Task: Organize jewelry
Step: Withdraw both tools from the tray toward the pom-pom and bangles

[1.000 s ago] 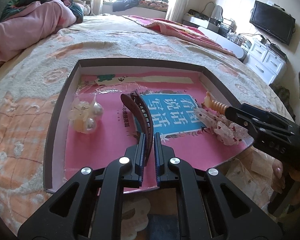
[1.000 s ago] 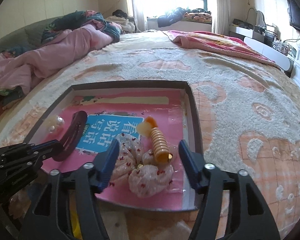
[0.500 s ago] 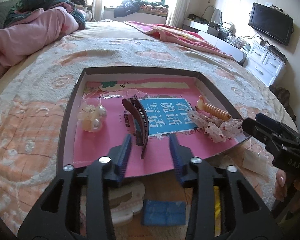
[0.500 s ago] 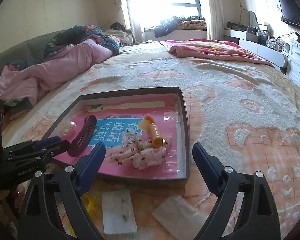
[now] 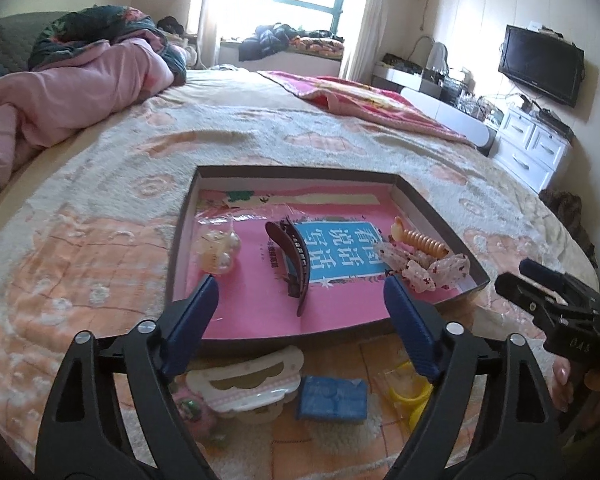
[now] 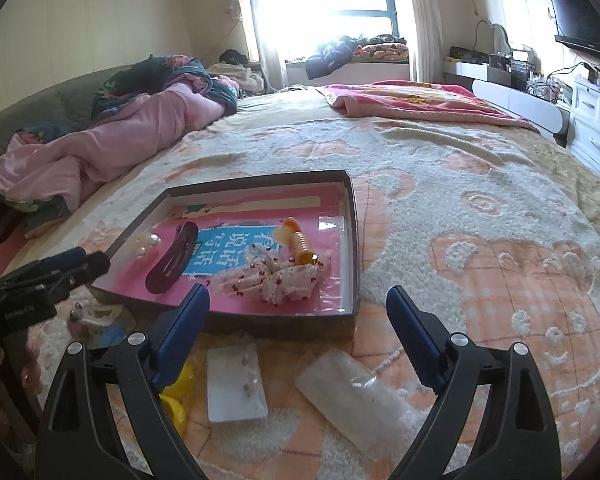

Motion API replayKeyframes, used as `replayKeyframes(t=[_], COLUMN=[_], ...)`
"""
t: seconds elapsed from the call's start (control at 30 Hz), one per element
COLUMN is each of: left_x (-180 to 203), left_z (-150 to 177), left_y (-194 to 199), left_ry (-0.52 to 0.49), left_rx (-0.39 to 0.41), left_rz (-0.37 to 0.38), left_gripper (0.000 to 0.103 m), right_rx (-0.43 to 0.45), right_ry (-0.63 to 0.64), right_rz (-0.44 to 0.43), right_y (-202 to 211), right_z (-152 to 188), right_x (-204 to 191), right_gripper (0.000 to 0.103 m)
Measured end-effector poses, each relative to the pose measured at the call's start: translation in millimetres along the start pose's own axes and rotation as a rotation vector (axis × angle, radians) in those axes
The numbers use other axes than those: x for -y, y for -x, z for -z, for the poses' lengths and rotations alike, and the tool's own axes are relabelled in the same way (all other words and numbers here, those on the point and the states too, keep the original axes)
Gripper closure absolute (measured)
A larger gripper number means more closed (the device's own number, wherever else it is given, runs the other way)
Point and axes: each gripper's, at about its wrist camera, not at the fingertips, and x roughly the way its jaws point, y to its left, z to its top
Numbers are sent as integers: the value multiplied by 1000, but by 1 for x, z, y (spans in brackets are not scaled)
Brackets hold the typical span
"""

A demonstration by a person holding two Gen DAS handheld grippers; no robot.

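Both grippers, left [image 5: 300, 300] just opened, right [image 6: 298, 306], gape empty before the tray [image 5: 440, 216]; brown clip [image 5: 292, 264] and scrunchie [image 6: 284, 276] lie inside, apparently released there.

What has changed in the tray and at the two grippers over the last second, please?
The left gripper let go of the brown clip, its jaws opening, and backed away. The right gripper opened wider and backed off the scrunchie. Pearl piece and tray stayed put.

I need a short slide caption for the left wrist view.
Open left gripper before tray holding brown hair clip.
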Motion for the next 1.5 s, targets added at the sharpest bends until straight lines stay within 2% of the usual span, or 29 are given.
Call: replayKeyframes(t=[0.2,0.67,0.83,1.5], left_x=[-6,-17,-17,-39], left_z=[1,15,24,45], left_y=[15,45,48,51], left_ry=[18,5,-16,2], left_rx=[30,55,42,-10], left_rz=[-17,-96,-119,-167], left_gripper=[17,17,17,17], right_rx=[2,4,-6,-66], right_ry=[16,61,80,158], right_rz=[-19,-72,-90,-146], right_y=[14,36,39,28], right_z=[7,19,23,43], right_x=[-6,-27,-37,-79], right_gripper=[16,15,15,15])
